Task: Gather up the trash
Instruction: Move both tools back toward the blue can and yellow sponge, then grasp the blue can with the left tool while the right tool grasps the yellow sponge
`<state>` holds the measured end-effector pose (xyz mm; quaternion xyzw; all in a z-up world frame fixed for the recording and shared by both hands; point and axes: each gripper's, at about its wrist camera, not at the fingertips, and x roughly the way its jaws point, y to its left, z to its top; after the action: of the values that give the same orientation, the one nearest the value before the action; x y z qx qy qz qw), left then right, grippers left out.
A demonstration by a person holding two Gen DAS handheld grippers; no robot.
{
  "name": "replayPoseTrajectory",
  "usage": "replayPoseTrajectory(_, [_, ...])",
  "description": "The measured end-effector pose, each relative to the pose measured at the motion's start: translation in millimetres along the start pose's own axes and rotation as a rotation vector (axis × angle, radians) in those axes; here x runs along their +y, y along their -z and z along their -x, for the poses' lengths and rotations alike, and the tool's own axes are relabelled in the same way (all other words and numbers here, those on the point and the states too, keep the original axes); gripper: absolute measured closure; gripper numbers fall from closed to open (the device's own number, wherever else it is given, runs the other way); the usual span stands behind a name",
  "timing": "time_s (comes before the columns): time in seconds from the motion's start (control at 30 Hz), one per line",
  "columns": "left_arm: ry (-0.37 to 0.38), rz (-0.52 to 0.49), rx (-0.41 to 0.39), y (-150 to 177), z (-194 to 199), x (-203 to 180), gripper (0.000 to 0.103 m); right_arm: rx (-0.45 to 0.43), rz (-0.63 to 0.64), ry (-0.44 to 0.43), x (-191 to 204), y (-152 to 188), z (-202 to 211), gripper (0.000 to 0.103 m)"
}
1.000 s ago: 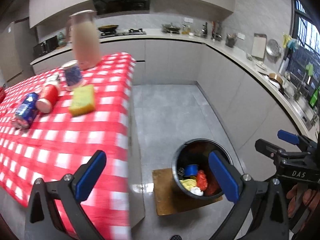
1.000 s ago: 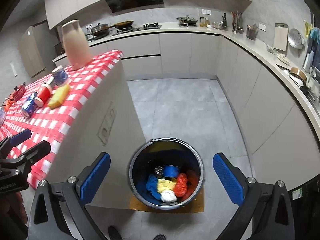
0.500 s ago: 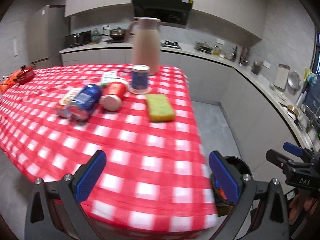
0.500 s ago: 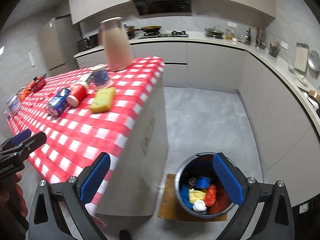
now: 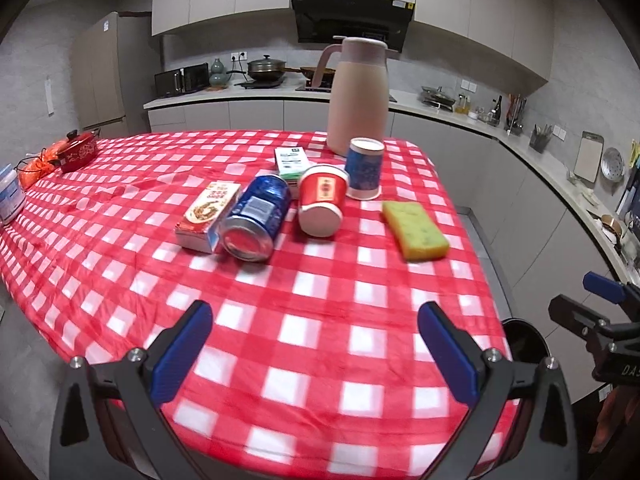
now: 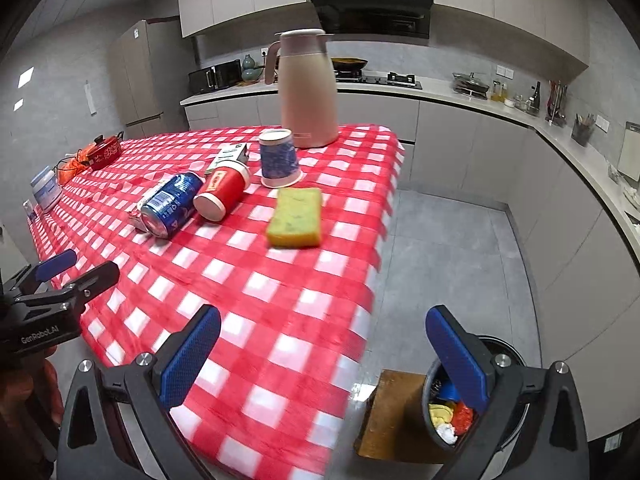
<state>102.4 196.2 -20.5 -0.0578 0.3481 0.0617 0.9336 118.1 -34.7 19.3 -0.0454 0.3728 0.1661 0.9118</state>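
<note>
On the red checked table lie a blue can on its side, a tipped red paper cup, a small red-and-white carton, a green-and-white carton, a yellow sponge and an upright blue cup. The can, red cup and sponge also show in the right wrist view. The dark trash bin stands on the floor, holding trash. My left gripper is open and empty over the table's near edge. My right gripper is open and empty by the table corner.
A tall beige thermos jug stands behind the cups. A red pot and a white tub sit at the table's far left. The bin stands on a brown mat. Kitchen counters run along the back and right.
Both grippers have swung from the bin on the floor up and left to face the table top. Both stay open and empty.
</note>
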Motion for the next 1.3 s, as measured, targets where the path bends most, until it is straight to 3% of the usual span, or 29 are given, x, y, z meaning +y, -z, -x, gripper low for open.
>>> replayPoseTrajectory(0.3, [0.025,-0.008,0.014,-15,-30,25,0.006,0.026,0.005,0.013,23,-17,-36,0.000])
replayPoseTrajectory(0.6, [0.006,-0.005,0.039,-43,-85,52,0.011,0.063,0.002,0.024,28,-43,-88,0.000])
replayPoseTrajectory(0.9, [0.001,-0.049,0.092,-62,-134,59,0.017,0.129,-0.007,0.020,31,-68,-156,0.010])
replayPoseTrajectory(1.3, [-0.010,-0.082,0.129,-69,-159,56,0.021,0.191,-0.010,0.058,33,-75,-211,0.012])
